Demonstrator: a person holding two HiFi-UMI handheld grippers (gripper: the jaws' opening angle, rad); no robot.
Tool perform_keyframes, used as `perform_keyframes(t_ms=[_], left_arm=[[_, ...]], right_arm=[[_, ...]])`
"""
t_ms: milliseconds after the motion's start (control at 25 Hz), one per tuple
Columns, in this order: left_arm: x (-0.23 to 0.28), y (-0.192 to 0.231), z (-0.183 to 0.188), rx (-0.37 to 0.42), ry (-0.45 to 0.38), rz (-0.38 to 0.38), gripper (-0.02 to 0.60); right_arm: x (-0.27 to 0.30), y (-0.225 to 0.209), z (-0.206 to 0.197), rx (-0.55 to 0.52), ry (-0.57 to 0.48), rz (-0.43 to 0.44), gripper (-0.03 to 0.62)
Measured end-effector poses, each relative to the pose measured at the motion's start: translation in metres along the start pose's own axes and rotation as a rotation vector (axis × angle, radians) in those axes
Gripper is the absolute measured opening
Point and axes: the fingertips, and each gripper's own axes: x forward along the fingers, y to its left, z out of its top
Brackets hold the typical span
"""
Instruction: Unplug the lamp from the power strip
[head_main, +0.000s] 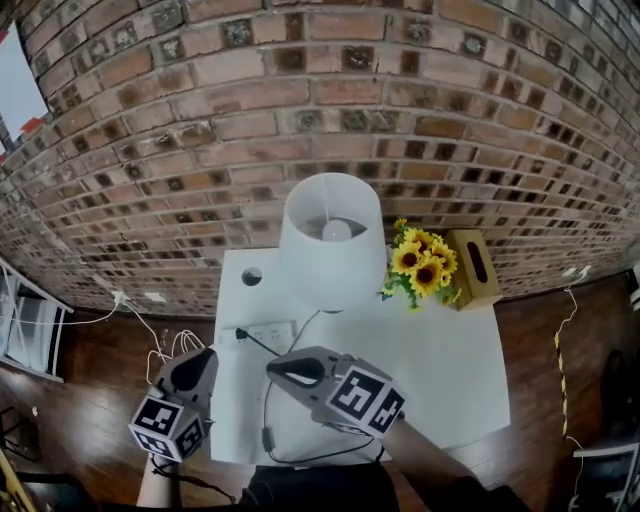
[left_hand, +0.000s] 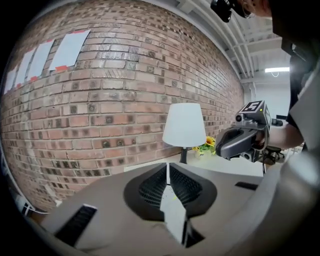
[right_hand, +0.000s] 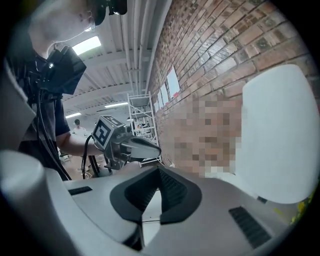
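Note:
A lamp with a white shade (head_main: 332, 235) stands at the back of the white table (head_main: 450, 380). Its black cord (head_main: 266, 395) runs to a black plug (head_main: 243, 336) seated in the white power strip (head_main: 265, 333) at the table's left. My left gripper (head_main: 203, 360) hovers over the table's front left corner, its jaws (left_hand: 167, 172) parted by a thin slit with nothing between them. My right gripper (head_main: 280, 368) hangs just right of it, in front of the strip, with its jaws shut (right_hand: 159, 172) and empty. Neither touches the plug.
Sunflowers (head_main: 425, 265) and a wooden tissue box (head_main: 473, 268) sit at the table's back right. A brick wall (head_main: 330, 100) stands right behind the table. Loose white cables (head_main: 165, 350) lie on the wooden floor at left. An inline switch (head_main: 267, 438) lies near the front edge.

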Motion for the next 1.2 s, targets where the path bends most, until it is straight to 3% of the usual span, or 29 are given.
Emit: perform_keyframes(t_ms=[360, 480, 640, 800, 1200], left_arm=[[0.036, 0.05, -0.031, 0.018, 0.04, -0.12, 0.037], [0.051, 0.057, -0.044, 0.026, 0.075, -0.157, 0.082], [0.073, 0.051, -0.058, 0.056, 0.117, -0.213, 0.152], [0.091, 0.049, -0.073, 0.077, 0.159, -0.241, 0.181], [0.12, 0.042, -0.103, 0.14, 0.257, -0.28, 0.181]], right_arm=[[0.03, -0.053, -0.029, -0.022, 0.181, -0.168, 0.0], [0.04, -0.065, -0.049, -0.013, 0.239, -0.195, 0.0], [0.051, -0.075, -0.076, 0.061, 0.28, -0.201, 0.0], [0.065, -0.088, -0.096, 0.074, 0.324, -0.201, 0.0], [0.098, -0.105, -0.136, 0.073, 0.422, -0.156, 0.0]])
